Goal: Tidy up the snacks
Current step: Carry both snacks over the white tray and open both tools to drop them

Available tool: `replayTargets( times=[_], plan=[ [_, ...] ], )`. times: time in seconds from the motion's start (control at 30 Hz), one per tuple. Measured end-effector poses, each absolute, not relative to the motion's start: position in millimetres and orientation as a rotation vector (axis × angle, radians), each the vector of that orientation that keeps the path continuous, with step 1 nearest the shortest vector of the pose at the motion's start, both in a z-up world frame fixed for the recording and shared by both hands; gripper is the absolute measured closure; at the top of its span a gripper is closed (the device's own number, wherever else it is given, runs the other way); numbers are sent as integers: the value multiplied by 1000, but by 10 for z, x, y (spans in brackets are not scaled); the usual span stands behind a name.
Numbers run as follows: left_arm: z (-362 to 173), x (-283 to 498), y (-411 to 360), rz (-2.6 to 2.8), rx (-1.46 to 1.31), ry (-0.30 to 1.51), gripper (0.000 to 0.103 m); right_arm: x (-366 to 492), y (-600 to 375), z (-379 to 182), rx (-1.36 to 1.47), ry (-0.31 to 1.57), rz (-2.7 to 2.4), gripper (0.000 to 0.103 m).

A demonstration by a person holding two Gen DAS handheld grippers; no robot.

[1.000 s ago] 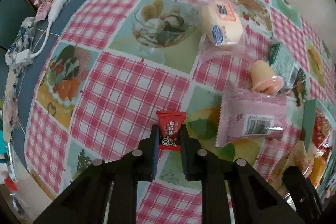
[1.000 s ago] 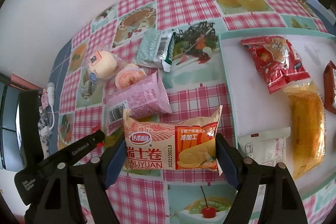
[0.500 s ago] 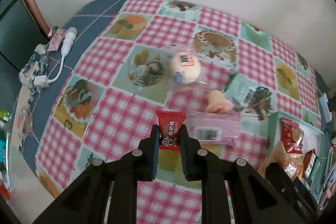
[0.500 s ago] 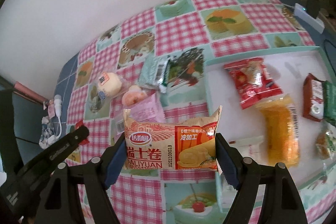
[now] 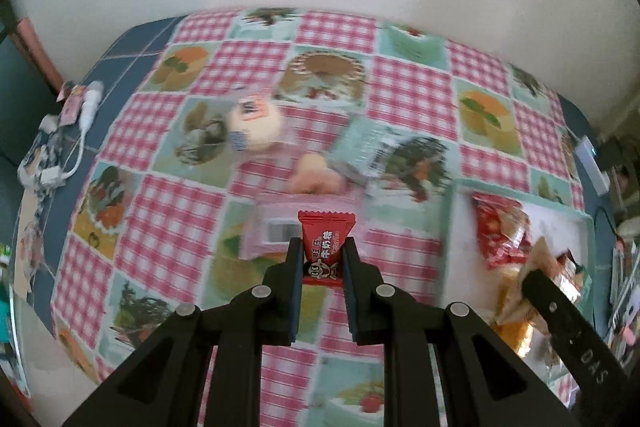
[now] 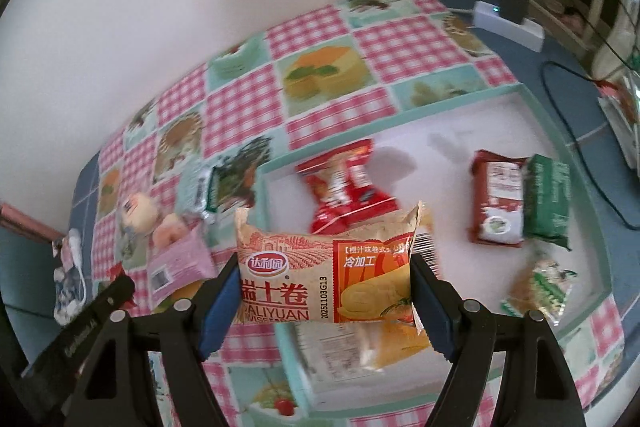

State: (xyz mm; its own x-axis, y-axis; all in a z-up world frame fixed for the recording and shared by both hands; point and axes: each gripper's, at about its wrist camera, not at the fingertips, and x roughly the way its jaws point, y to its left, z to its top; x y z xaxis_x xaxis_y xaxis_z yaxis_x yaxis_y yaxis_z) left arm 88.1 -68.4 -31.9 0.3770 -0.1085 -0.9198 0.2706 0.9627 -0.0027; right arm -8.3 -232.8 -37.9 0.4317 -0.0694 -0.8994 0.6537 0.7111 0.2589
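The left gripper point(image 5: 322, 257) is clenched on a small red candy packet point(image 5: 325, 247), its pads pressing both sides of the wrapper and holding it upright above the checked tablecloth point(image 5: 172, 211). The right gripper point(image 6: 325, 291) grasps a Swiss roll packet point(image 6: 326, 277) by its two ends, the packet lying crosswise between the jaws over the near left corner of a white tray with a teal rim point(image 6: 568, 147). In the tray lie a red snack bag point(image 6: 346, 187), a dark red packet point(image 6: 498, 205) touching a green packet point(image 6: 547, 201), a small green-and-white bag point(image 6: 540, 287) and, under the held roll, a yellow packet point(image 6: 400, 341) beside a white one point(image 6: 332, 347). On the cloth left of the tray sit a pink packet point(image 5: 280, 231), a round wrapped bun point(image 5: 254, 125), a peach-coloured cake point(image 5: 316, 179) and a pale green packet point(image 5: 362, 153), all blurred
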Motion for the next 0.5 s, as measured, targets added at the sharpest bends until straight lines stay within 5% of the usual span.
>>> replayTargets(
  times=[0.5],
  plan=[
    [-382,399,-1568,-406,309,1167,84,-561,-3022,-490,760,1024,-687,22]
  ],
)
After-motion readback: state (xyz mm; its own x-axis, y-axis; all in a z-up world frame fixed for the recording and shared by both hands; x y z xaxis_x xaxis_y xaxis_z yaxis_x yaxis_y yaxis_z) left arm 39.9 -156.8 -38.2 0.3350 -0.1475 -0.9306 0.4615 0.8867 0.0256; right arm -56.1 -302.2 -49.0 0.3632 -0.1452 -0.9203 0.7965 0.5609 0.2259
